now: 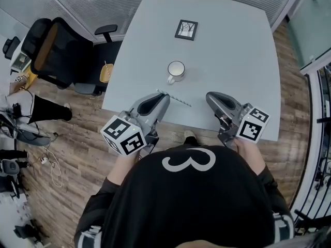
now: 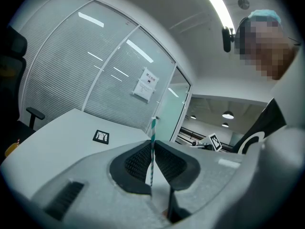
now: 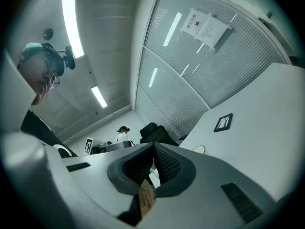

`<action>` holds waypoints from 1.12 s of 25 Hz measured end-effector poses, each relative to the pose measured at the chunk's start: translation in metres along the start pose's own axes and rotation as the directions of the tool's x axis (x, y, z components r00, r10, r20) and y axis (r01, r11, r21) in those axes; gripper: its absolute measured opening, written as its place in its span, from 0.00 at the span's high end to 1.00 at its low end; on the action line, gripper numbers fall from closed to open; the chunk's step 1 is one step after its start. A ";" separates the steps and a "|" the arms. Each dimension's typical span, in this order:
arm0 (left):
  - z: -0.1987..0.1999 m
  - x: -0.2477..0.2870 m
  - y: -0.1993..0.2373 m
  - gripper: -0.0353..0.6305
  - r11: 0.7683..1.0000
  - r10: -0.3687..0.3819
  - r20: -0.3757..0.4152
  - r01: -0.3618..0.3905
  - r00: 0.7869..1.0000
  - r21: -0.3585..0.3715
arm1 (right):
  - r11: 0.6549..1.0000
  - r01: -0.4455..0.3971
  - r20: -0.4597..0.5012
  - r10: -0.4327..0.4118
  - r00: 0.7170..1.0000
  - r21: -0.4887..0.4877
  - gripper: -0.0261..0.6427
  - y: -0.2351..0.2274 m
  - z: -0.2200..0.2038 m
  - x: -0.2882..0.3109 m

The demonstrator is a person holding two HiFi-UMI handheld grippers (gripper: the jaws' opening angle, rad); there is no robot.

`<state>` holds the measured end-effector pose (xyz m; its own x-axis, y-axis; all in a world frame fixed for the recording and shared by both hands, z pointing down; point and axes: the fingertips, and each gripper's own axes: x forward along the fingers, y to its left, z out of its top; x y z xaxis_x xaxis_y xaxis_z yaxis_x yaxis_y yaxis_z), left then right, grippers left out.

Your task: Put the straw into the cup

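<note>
— Upper centre of frame: pale tabletop [image 1: 232, 45]. Grippers?
— Lower centre. Left hand-held gripper [image 1: 162, 96] pinched on the straw's end; right hand-held gripper [image 1: 209, 97] closed, empty.
— Cup?
— White cup [image 1: 176, 70], mid-tabletop.
— Straw?
— Striped straw [image 1: 176, 99] just below cup, not touching.

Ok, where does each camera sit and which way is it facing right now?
Head view: on the person's head, looking steeply down at the pale grey table and white ceramic mug; black-shirted torso shows.
Left gripper view: on the left gripper, along jaws shut on the teal-striped paper straw, toward the glass wall; shirt at right.
Right gripper view: on the right gripper, jaws closed, toward the glass wall; shirt at left.
Shared: small black-framed picture, in all three.
</note>
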<state>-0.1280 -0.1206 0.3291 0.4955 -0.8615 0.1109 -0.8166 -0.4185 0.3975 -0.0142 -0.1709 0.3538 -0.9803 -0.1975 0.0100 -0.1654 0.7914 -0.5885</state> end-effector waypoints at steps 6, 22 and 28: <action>0.010 0.034 0.030 0.89 0.999 0.046 -0.015 -0.046 0.999 -0.006 | 1.000 -0.014 -0.008 0.014 1.000 0.027 0.94 -0.040 0.018 0.017; 0.037 0.081 0.067 0.89 0.995 0.099 0.029 -0.099 0.995 0.009 | 0.999 -0.024 -0.032 0.025 0.999 0.036 0.94 -0.092 0.028 0.023; 0.051 0.085 0.090 0.89 0.996 0.092 0.039 -0.092 0.995 -0.006 | 0.999 0.011 -0.026 -0.010 1.000 0.049 0.94 -0.100 0.030 0.035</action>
<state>-0.1740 -0.2462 0.3280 0.4062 -0.9070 0.1111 -0.8568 -0.3357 0.3913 -0.0289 -0.2740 0.3885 -0.9810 -0.1906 0.0369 -0.1711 0.7595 -0.6276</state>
